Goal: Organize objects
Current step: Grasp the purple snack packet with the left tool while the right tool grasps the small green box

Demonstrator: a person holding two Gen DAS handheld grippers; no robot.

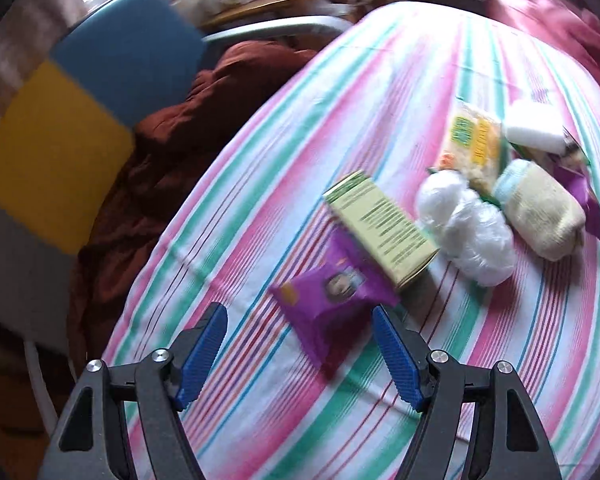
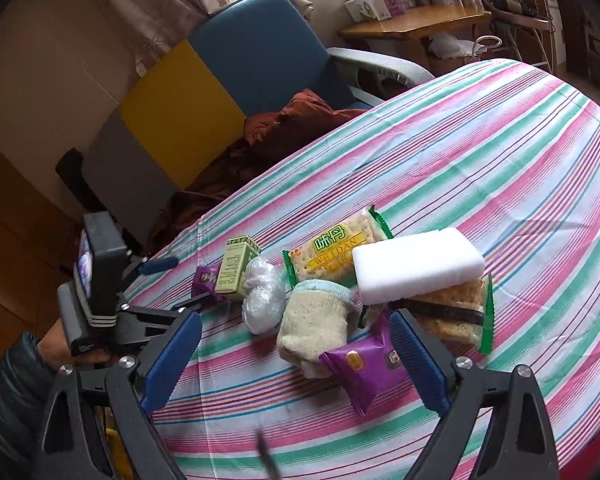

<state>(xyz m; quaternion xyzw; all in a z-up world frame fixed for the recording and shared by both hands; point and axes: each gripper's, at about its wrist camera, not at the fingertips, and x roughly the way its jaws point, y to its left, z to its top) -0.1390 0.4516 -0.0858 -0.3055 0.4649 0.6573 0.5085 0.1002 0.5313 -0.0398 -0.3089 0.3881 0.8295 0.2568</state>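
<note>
Objects lie grouped on a striped tablecloth (image 2: 500, 152). In the left wrist view my left gripper (image 1: 300, 320) is open, its blue fingers either side of a purple snack packet (image 1: 332, 300); a green box (image 1: 380, 224) leans on that packet. Beyond lie a white plastic bundle (image 1: 468, 224), a rolled sock (image 1: 540, 208), a cracker pack (image 1: 476, 148) and a white foam block (image 1: 536, 124). In the right wrist view my right gripper (image 2: 296, 332) is open above a second purple packet (image 2: 364, 368), next to the sock (image 2: 316, 324). The left gripper (image 2: 180, 284) shows at the left.
A blue, yellow and grey chair (image 2: 204, 92) stands beyond the table's left edge with a rust-brown cloth (image 2: 296, 124) on its seat. A wooden side table (image 2: 416, 24) with boxes stands further back. Pink fabric (image 1: 560, 32) lies at the table's far right.
</note>
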